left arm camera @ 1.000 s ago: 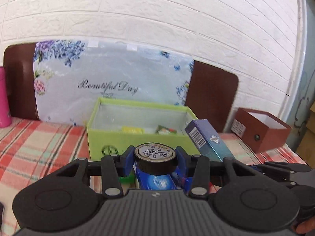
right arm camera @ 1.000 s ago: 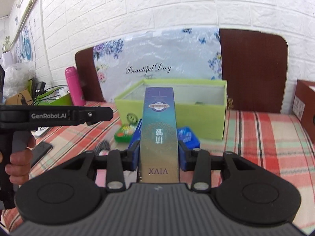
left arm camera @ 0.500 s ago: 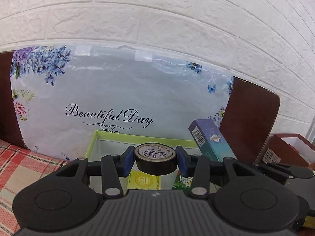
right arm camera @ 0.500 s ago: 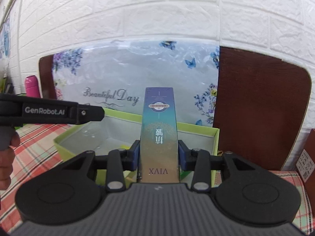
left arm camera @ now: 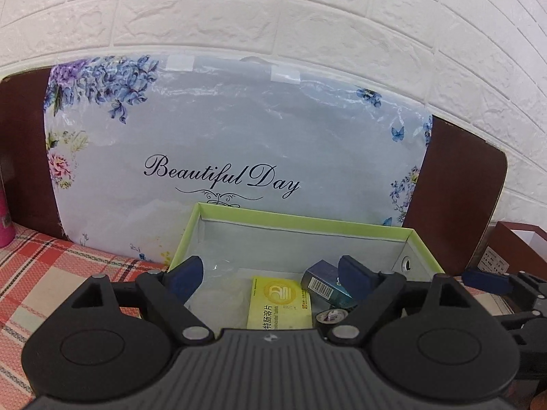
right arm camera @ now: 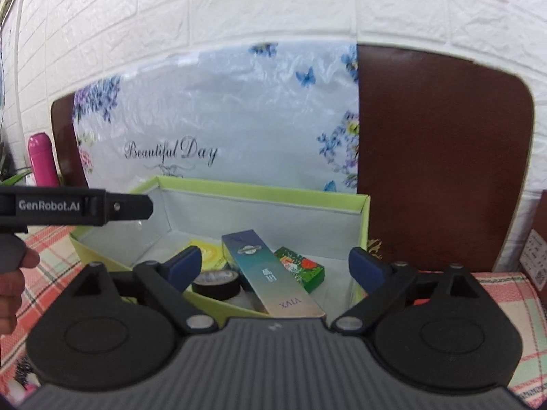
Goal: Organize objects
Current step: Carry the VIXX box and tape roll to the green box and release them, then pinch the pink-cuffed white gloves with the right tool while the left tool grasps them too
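Both loads are down: tape roll (right arm camera: 215,282) and long carton (right arm camera: 273,276) now lie in the green box (right arm camera: 259,193); left gripper (left arm camera: 270,273) and right gripper (right arm camera: 275,263) jaws have just sprung wide, empty.

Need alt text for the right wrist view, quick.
The open right gripper hovers over a green box holding a long blue carton, a black tape roll, a small green packet and a yellow packet. A floral board leans behind it.

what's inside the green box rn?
Inside the green cardboard box: long blue-teal carton, black tape roll, yellow packet, small green floral packet. The claw bodies cover the near floor.
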`<state>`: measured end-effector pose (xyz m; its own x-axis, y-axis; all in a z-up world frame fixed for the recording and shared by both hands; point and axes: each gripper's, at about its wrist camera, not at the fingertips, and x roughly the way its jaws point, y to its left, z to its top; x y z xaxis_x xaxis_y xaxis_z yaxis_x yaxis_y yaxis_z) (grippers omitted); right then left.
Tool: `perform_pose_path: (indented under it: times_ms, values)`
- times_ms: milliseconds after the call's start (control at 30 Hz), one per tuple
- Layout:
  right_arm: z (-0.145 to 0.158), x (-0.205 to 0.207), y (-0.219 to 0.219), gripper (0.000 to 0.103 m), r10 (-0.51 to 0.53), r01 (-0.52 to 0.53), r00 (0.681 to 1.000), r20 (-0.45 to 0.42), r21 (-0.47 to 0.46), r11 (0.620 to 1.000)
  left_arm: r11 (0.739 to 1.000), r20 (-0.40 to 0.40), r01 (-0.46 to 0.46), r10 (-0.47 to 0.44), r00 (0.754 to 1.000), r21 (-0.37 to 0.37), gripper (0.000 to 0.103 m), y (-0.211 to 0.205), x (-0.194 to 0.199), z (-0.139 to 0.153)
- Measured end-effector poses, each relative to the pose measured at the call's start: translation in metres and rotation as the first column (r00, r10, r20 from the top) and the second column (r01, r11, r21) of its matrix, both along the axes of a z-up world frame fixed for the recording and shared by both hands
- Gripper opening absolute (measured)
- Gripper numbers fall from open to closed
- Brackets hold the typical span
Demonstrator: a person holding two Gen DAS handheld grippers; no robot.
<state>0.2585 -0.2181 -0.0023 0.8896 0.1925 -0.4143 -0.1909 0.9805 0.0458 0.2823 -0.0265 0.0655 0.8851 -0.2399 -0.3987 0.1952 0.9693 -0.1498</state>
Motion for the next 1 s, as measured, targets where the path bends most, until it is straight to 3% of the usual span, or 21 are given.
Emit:
perform_pose_path:
  times_ms: [200, 400, 533, 700, 833, 1000]
  values:
    - [0.029, -0.05, 0.0, 0.103, 0.006, -0.007, 0.999, 0.037, 0.036, 0.999, 1.0, 0.008, 0.016, -0.016, 1.0, 0.02, 0.089, 0.003, -0.047, 0.016]
    - [0.034, -0.118, 0.003, 0.103, 0.029, -0.032, 0.997, 0.071, 0.039, 0.999, 0.999, 0.007, 0.034, -0.034, 0.999, 0.026, 0.089, 0.015, -0.105, 0.018]
    - [0.018, -0.157, 0.006, 0.103, 0.035, -0.037, 0.998, 0.043, 0.046, 0.998, 0.999, -0.037, 0.037, -0.037, 0.999, -0.021, 0.089, 0.031, -0.139, 0.003]
    - [-0.022, -0.189, 0.019, 0.103, 0.095, -0.088, 0.993, -0.076, 0.091, 0.992, 0.998, -0.134, 0.037, -0.044, 0.99, -0.055, 0.089, 0.047, -0.171, -0.032]
    - [-0.048, -0.192, 0.042, 0.103, 0.155, -0.149, 0.971, -0.181, 0.048, 0.988, 0.995, -0.181, 0.015, -0.033, 0.983, -0.103, 0.089, 0.066, -0.193, -0.049]
    - [-0.064, -0.178, 0.058, 0.103, 0.15, -0.153, 0.962, -0.23, 0.005, 0.988, 0.993, -0.186, -0.006, -0.016, 0.982, -0.118, 0.089, 0.081, -0.208, -0.053]
